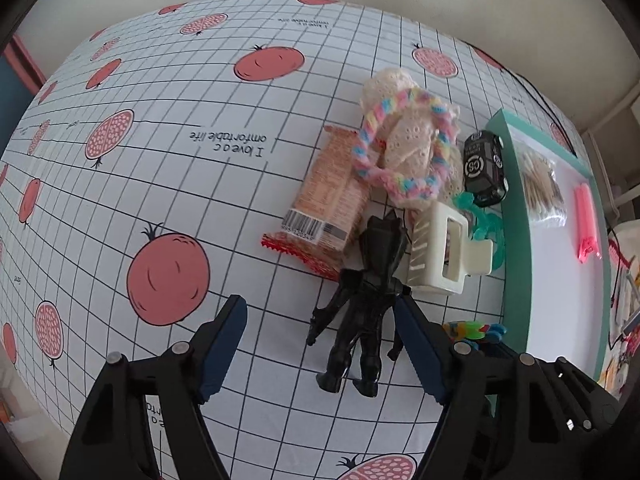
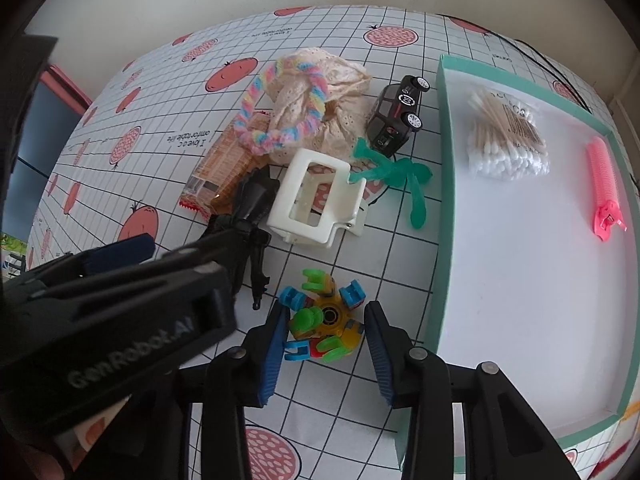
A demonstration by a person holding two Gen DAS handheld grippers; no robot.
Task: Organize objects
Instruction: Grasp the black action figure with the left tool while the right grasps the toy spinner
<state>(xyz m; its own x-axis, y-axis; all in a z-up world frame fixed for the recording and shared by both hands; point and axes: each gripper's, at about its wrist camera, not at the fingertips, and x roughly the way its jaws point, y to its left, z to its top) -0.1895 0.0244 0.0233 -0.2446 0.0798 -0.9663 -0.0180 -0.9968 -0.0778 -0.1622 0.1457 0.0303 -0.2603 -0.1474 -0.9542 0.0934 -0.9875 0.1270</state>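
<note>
A black toy figure point(image 1: 368, 300) lies on the gridded tablecloth between the fingers of my open left gripper point(image 1: 320, 344), close to the right pad. My right gripper point(image 2: 326, 344) has its blue pads against both sides of a colourful spinner toy point(image 2: 324, 320), which rests on the cloth. Just right of it stands a teal tray point(image 2: 440, 160) holding a bag of cotton swabs point(image 2: 506, 136) and a pink comb-like piece point(image 2: 604, 184).
Behind the figure sit a white claw clip point(image 2: 316, 200), a snack packet point(image 2: 224, 164), a cream lace cloth point(image 2: 320, 128) with a rainbow braided ring point(image 2: 280, 108), a green plastic piece point(image 2: 396, 176) and a black toy car point(image 2: 396, 116). The left gripper's body fills the right view's lower left.
</note>
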